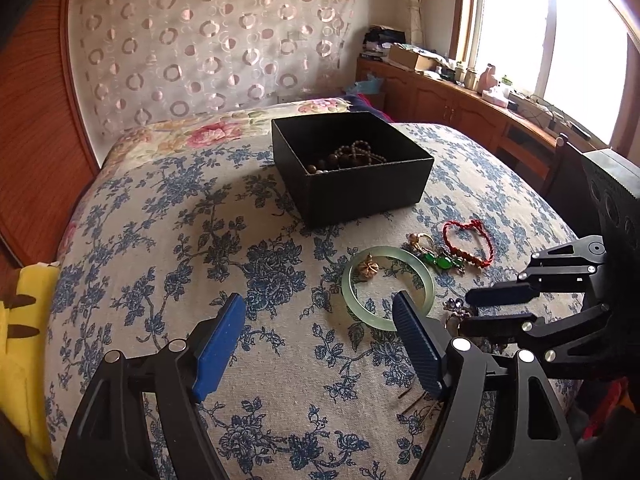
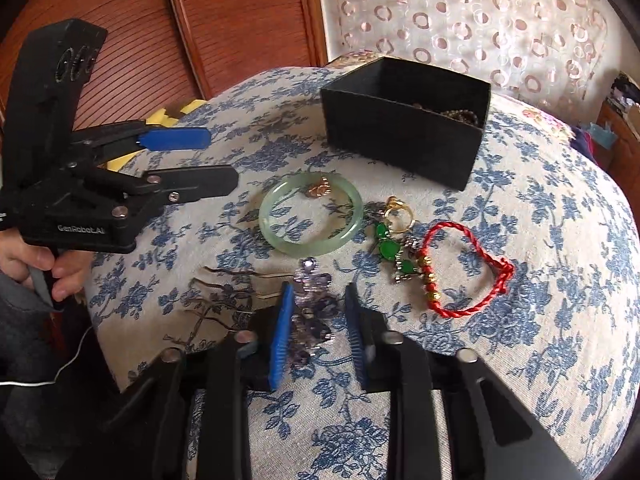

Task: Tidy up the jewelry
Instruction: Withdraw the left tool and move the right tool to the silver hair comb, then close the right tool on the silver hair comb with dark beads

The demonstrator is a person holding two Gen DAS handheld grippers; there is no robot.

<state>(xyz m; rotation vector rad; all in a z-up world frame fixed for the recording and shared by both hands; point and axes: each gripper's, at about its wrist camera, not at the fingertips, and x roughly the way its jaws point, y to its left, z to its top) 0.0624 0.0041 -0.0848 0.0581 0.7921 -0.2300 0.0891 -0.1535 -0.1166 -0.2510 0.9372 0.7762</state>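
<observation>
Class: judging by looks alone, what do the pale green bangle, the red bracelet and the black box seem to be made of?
Bangle: probably jade or glass, glossy and translucent. Red bracelet: braided cord, visibly twisted strands, with gold-coloured beads. Box: likely cardboard, matte, thin straight walls.

Matt black card box (image 1: 352, 168); glossy, smooth green bangle (image 1: 386, 286); braided red cord bracelet (image 2: 470, 270); woven cloth bedspread (image 1: 180, 240).

Only one legible marking: "GenRobot.AI" in pale lettering along the black side plate of the left gripper (image 2: 218, 160), seen in the right wrist view, just above the person's hand (image 2: 48, 264); nothing else readable on box, cloth or jewelry
</observation>
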